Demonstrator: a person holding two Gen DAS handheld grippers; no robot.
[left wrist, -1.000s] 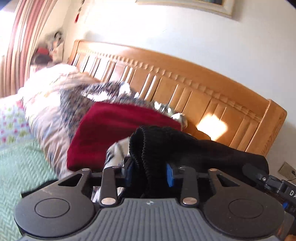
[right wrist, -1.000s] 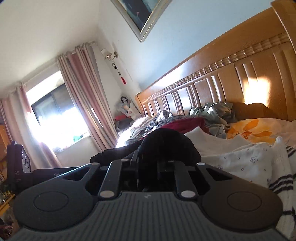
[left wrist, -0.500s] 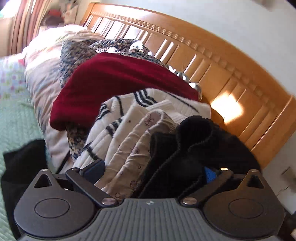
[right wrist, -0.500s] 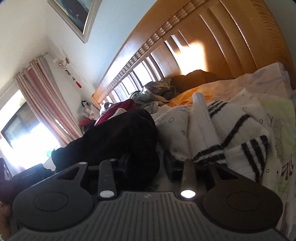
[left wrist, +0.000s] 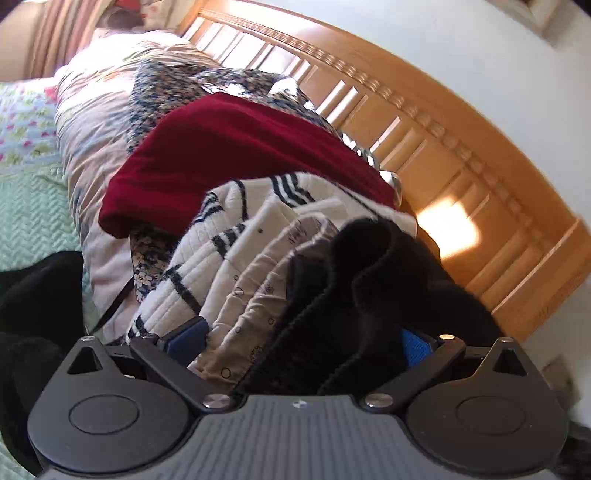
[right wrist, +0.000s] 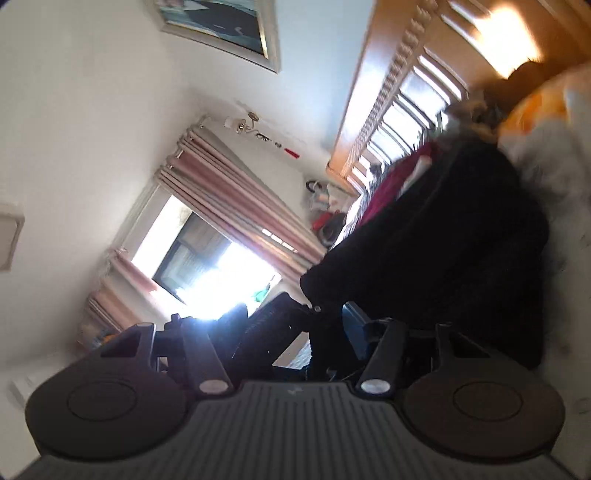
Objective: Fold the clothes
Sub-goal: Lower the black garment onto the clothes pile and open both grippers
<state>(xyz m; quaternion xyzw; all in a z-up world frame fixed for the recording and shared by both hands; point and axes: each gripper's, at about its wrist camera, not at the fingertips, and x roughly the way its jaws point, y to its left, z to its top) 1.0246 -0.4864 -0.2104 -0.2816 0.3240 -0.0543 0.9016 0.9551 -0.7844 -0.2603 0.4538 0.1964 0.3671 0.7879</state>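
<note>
Bed (left wrist: 33, 218) stack bears black garment (left wrist: 388, 280); left gripper (left wrist: 299, 339) wide, right gripper (right wrist: 295, 328) opening.

Daylight blows out the window (right wrist: 221, 273) in the motion-blurred right wrist view; a sun patch glares on the headboard (left wrist: 448, 225). Fisheye bending curves both frames' edges.

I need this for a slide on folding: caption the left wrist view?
Open left gripper over a black knit garment set on folded clothes by the headboard.

A home bedroom: wooden headboard (left wrist: 424, 122), quilted bedspread (left wrist: 33, 218), curtained window (right wrist: 221, 273), framed picture (right wrist: 221, 26).
</note>
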